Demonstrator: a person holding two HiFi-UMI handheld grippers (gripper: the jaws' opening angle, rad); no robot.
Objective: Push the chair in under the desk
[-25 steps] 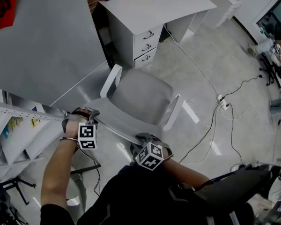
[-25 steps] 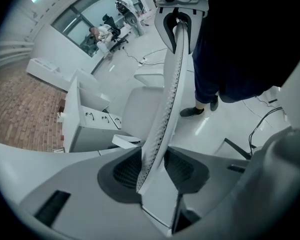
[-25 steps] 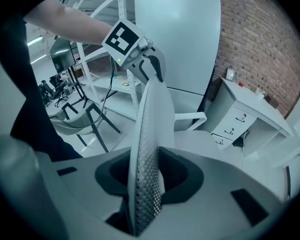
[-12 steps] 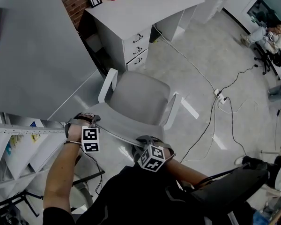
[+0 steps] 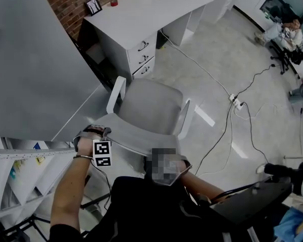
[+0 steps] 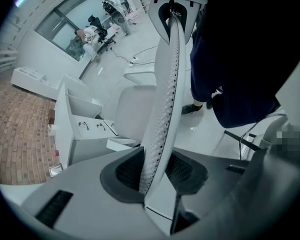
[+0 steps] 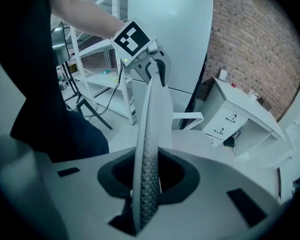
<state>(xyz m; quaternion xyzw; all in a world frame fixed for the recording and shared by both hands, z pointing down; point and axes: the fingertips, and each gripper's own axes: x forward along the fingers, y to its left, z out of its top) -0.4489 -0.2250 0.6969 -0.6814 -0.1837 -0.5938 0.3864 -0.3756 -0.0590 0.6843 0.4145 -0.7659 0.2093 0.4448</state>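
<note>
Left gripper [image 5: 97, 131]: Its fingers had just been closing. They were clamped on the left end of the backrest's [image 5: 126, 136] top edge.
Backrest: The thin edge full of little holes ran from between the left fingers across to between the right fingers.
Chair [image 5: 149, 102]: The seat sat just past the fingertips. It faced the desk [image 5: 156, 6] but was well apart from it and not under it yet.
Desk: It stood far beyond the fingertips. It had drawers [image 5: 142, 54] on one part and an open gap to the right of them.
Right gripper [image 7: 146, 181]: Its fingers had just been closing too. They were squeezing the right end of the same edge.
Cable [image 5: 212, 79]: A white wire lay on the floor, off to the right of the right fingers. It ran toward the gap under the desk.
Good push: To me, both hands needed to push slowly and with the same strength, so the chair would go straight. They should aim for the gap, not the drawers. The grip had to be tight so the thin edge would not slip out. The chair might also catch on the wire.
</note>
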